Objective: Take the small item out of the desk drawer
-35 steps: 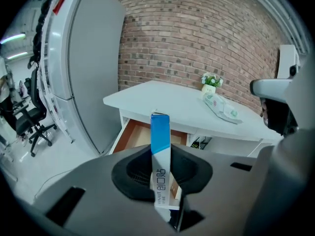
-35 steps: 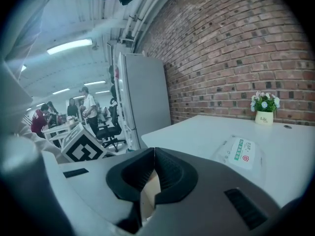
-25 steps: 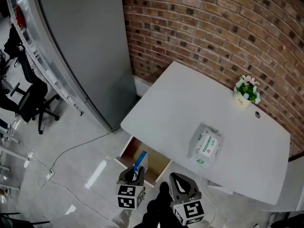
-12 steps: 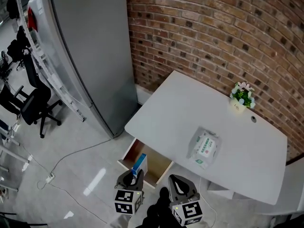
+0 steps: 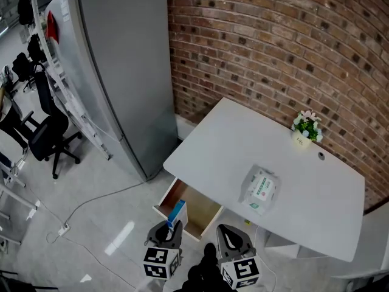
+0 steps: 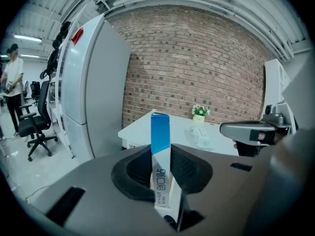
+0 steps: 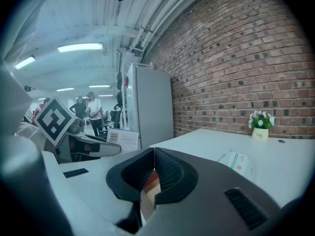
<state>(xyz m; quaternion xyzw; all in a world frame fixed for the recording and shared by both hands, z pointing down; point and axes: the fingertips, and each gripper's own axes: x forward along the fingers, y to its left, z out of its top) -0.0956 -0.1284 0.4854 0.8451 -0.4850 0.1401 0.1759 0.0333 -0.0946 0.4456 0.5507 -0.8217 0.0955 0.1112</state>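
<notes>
My left gripper (image 5: 168,227) is shut on a slim blue and white box (image 5: 177,212), which stands upright between its pads (image 6: 160,157). It hangs just in front of the open wooden drawer (image 5: 202,213) under the white desk (image 5: 243,140). The drawer's inside looks bare. My right gripper (image 5: 225,232) is beside it to the right, its jaws shut together with nothing in them (image 7: 153,154). From the left gripper view the right gripper (image 6: 250,130) shows at the right edge.
On the desk lie a wrapped tissue pack (image 5: 261,189) and a small flower pot (image 5: 305,128) near the brick wall (image 5: 292,47). A tall grey cabinet (image 5: 124,72) stands left of the desk. A cable (image 5: 91,193) crosses the floor; office chairs (image 5: 42,132) stand far left.
The left gripper and its box have risen and drawn back a little from the drawer. The right gripper has shifted only slightly. The head view now shows more of the grey cabinet.
</notes>
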